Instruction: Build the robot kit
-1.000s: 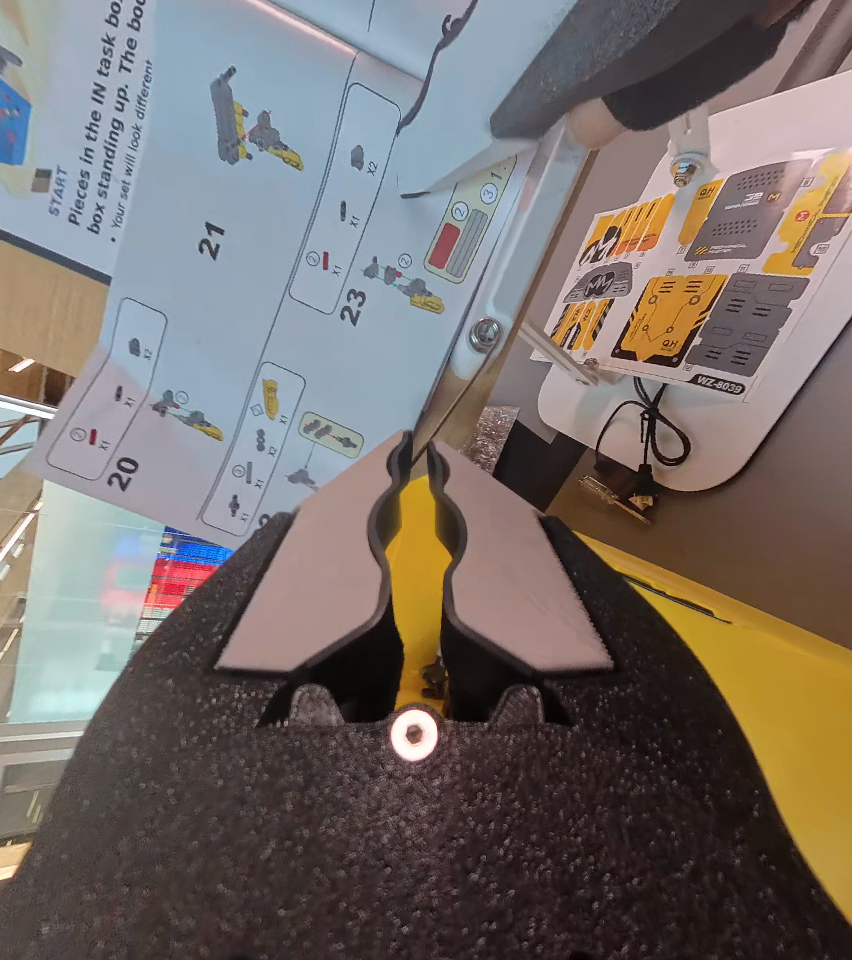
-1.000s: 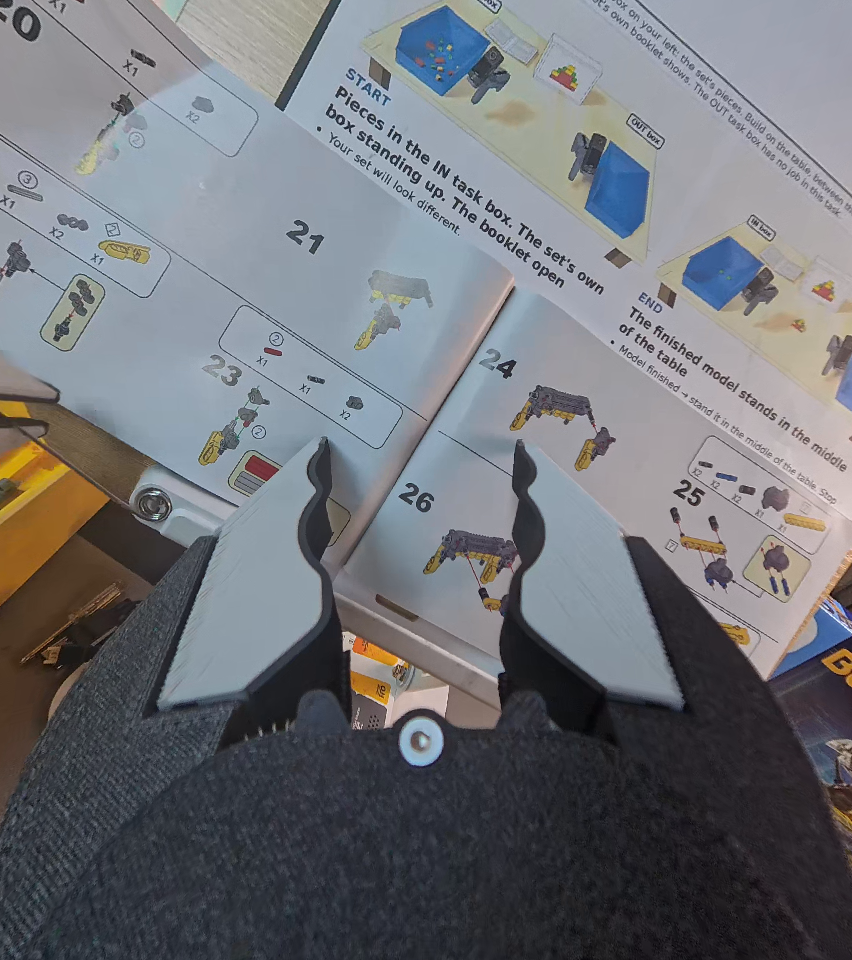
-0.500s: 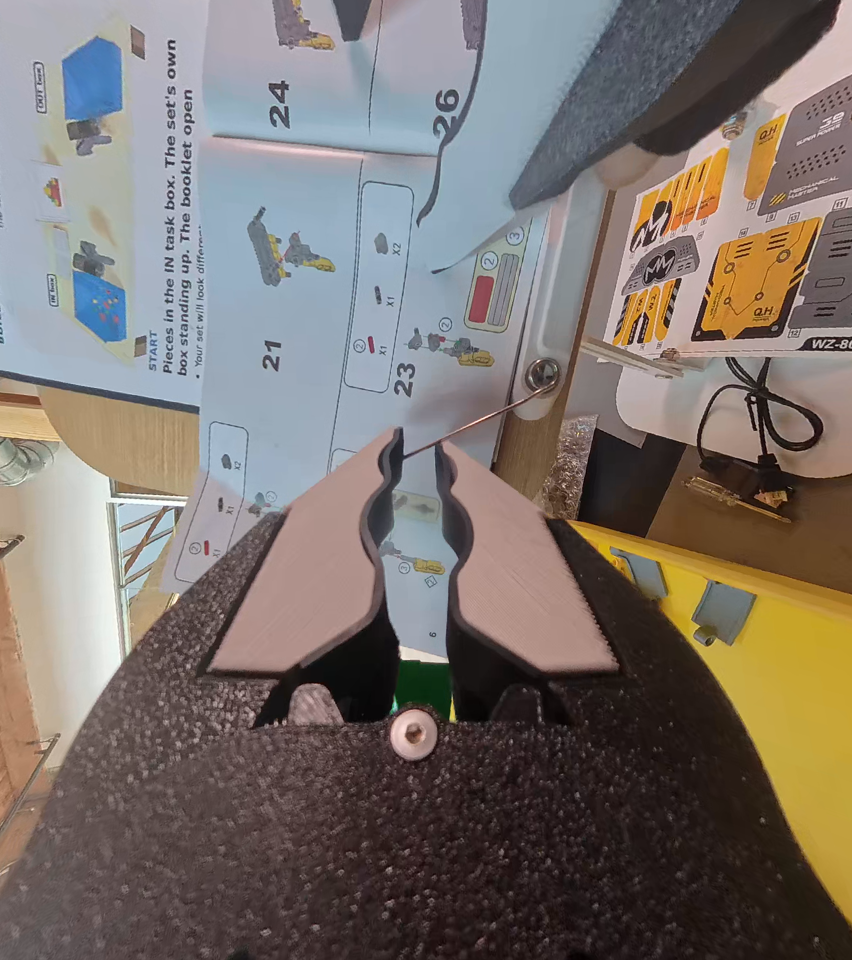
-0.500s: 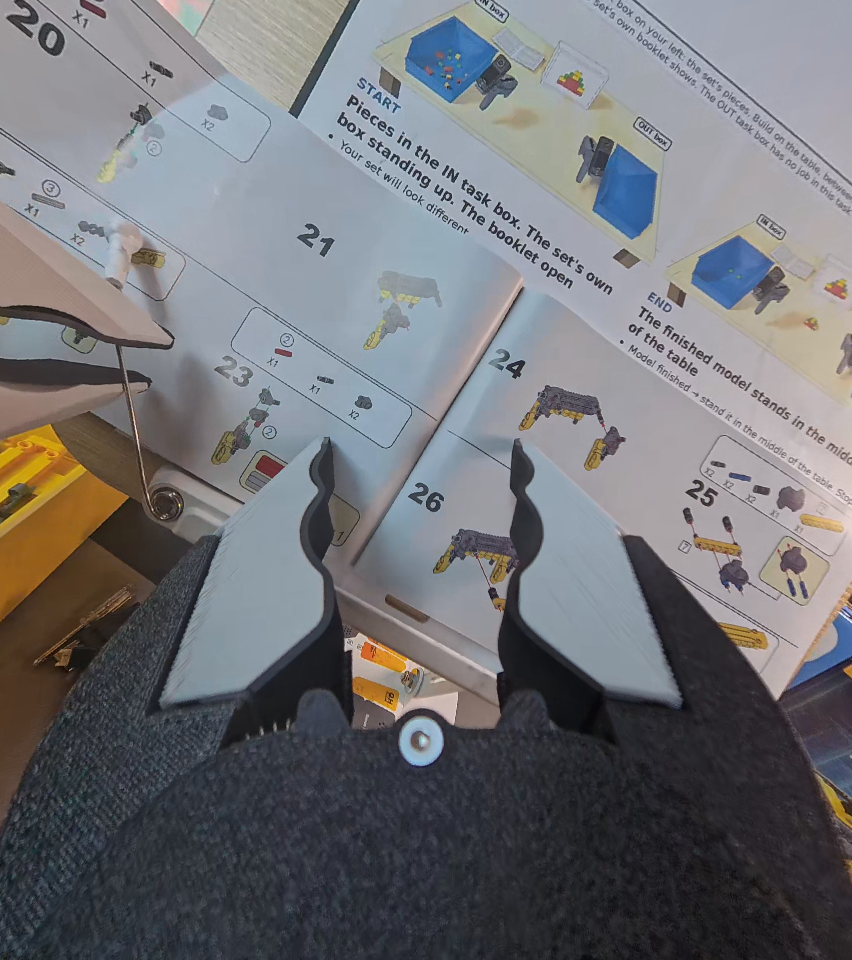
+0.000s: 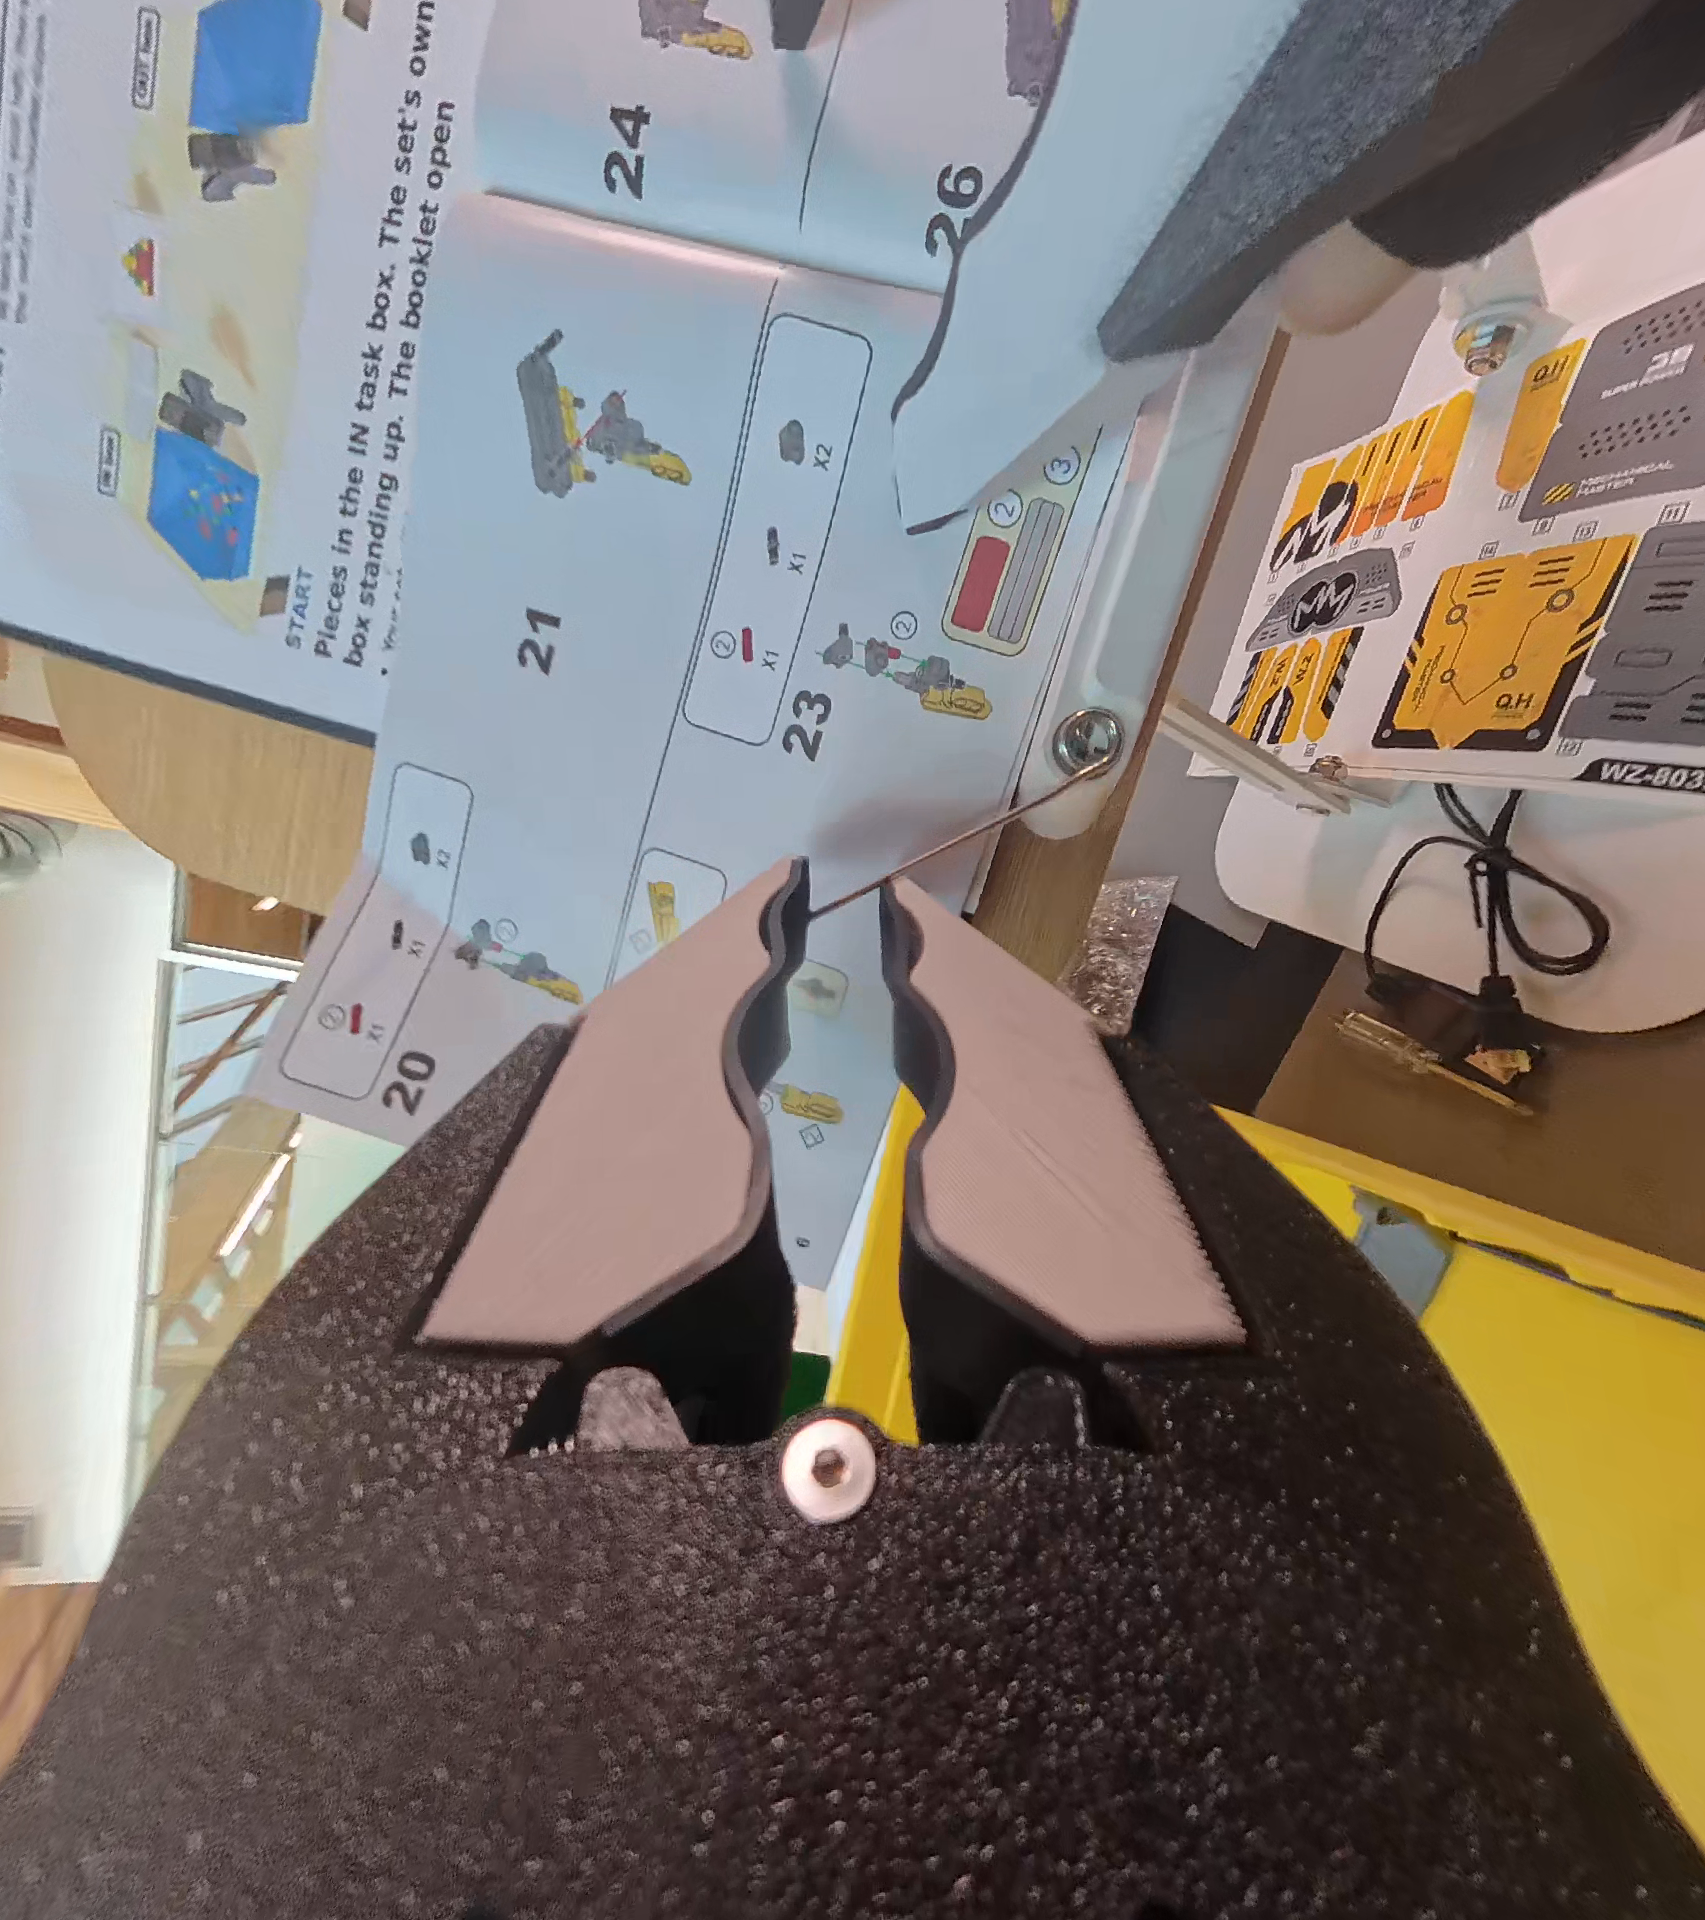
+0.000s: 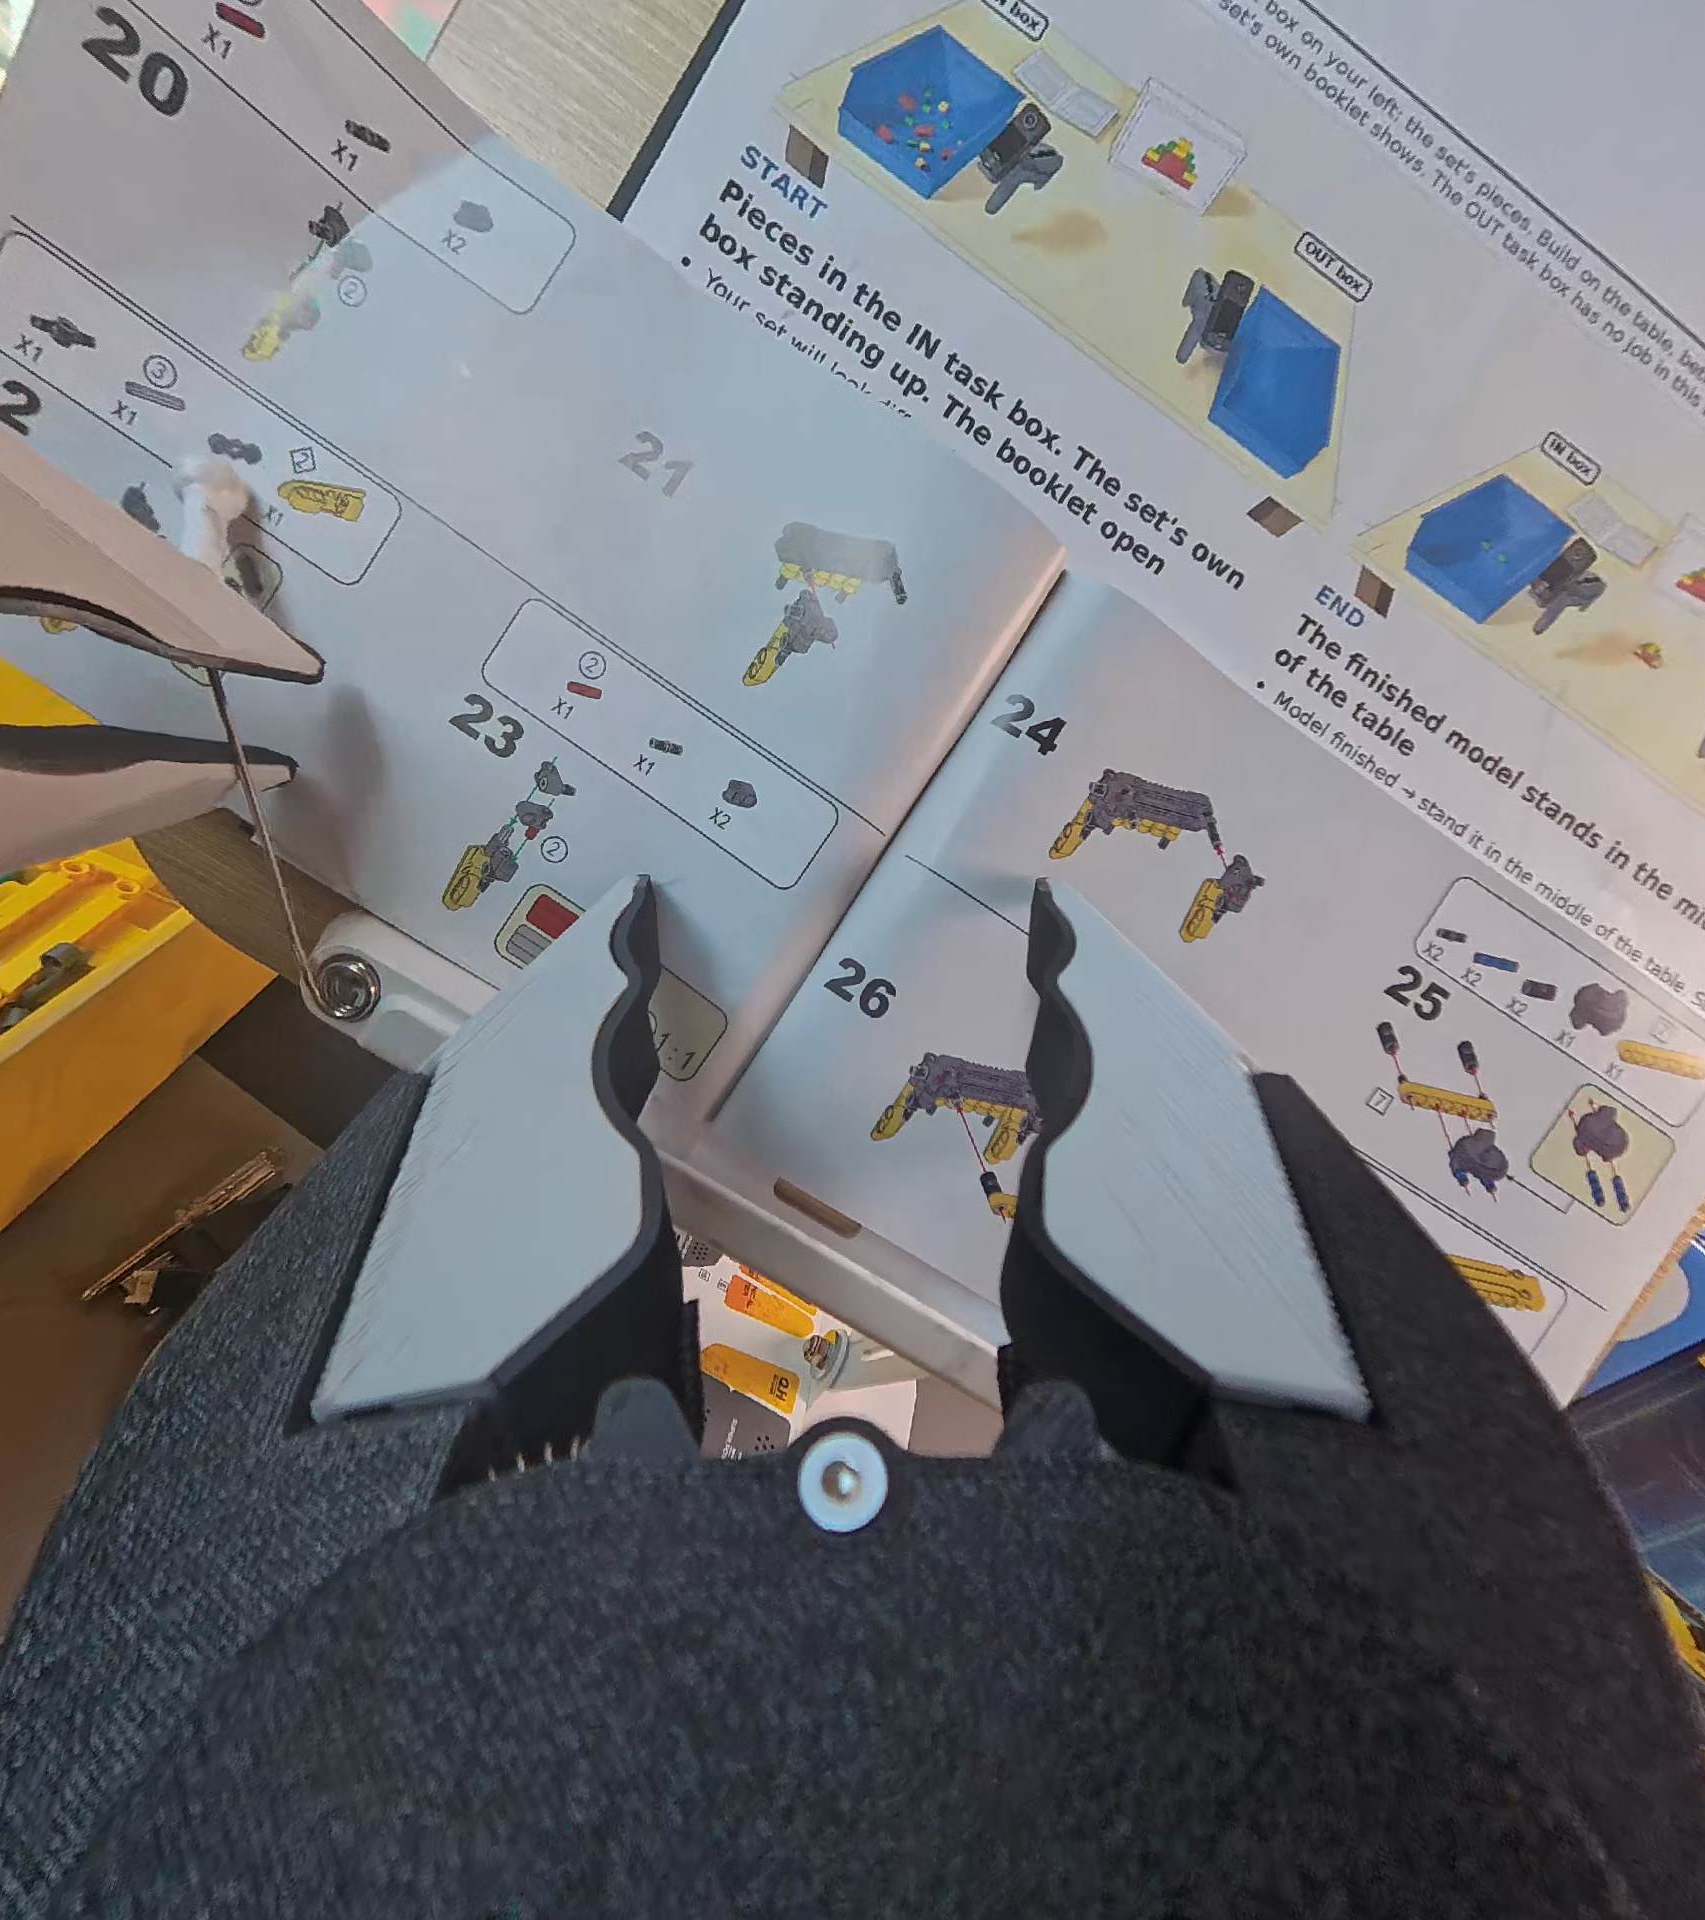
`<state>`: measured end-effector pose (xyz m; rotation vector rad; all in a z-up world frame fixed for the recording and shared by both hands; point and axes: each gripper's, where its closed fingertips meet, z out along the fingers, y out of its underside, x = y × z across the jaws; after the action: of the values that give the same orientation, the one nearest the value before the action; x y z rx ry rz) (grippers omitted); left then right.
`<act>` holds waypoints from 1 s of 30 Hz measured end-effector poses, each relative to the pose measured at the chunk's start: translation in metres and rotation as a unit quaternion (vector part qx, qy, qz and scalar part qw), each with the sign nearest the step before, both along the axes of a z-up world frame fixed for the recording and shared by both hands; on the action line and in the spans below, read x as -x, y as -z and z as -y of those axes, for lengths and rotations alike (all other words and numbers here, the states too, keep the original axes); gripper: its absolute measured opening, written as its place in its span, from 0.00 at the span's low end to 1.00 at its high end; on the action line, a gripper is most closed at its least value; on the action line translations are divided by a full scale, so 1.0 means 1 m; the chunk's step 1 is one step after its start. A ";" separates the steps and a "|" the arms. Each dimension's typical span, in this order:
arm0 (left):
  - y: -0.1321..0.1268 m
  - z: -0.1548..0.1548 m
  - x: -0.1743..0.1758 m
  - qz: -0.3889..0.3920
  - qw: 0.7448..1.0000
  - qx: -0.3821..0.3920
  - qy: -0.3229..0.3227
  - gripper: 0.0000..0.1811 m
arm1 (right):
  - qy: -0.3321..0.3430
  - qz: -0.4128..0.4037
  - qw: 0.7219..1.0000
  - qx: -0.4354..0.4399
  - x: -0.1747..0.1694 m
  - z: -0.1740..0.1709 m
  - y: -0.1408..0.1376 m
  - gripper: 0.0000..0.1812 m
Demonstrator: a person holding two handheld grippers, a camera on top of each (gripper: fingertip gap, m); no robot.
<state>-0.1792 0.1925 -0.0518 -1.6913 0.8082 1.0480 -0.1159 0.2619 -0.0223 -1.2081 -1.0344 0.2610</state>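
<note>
The left tongs, narrowly parted, are touching the thin wire page-holder arm crossing their tips; whether they are gripping it, I cannot tell. The wire is running rightward to its pivot on the white stand. The right tongs, wide open and empty, are hovering before the open booklet, farther from the wire.

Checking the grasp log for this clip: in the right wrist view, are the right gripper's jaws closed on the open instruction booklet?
No: the right gripper has its jaws spread wide with nothing between them, the white open instruction booklet lying beyond them.
</note>
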 end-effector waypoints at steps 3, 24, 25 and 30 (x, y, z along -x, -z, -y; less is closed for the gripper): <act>0.006 0.004 0.002 0.080 0.996 -0.028 0.007 0.07 | -0.005 0.007 1.000 0.000 0.000 0.001 0.001 0.40; -0.030 0.002 0.022 0.583 0.804 -0.101 0.051 0.14 | -0.041 0.043 0.998 0.013 -0.001 0.002 0.004 0.42; -0.032 0.003 0.023 0.618 0.777 -0.107 0.058 0.13 | -0.044 0.042 0.998 0.018 -0.001 0.002 0.004 0.42; -0.019 0.008 0.014 0.649 0.753 -0.096 0.057 0.16 | -0.052 0.038 0.998 0.023 -0.001 0.002 0.005 0.42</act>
<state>-0.1928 0.1847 -0.0330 -1.6603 -0.1401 -0.2759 -0.1146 0.2595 -0.0269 -1.2147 -1.1660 0.3240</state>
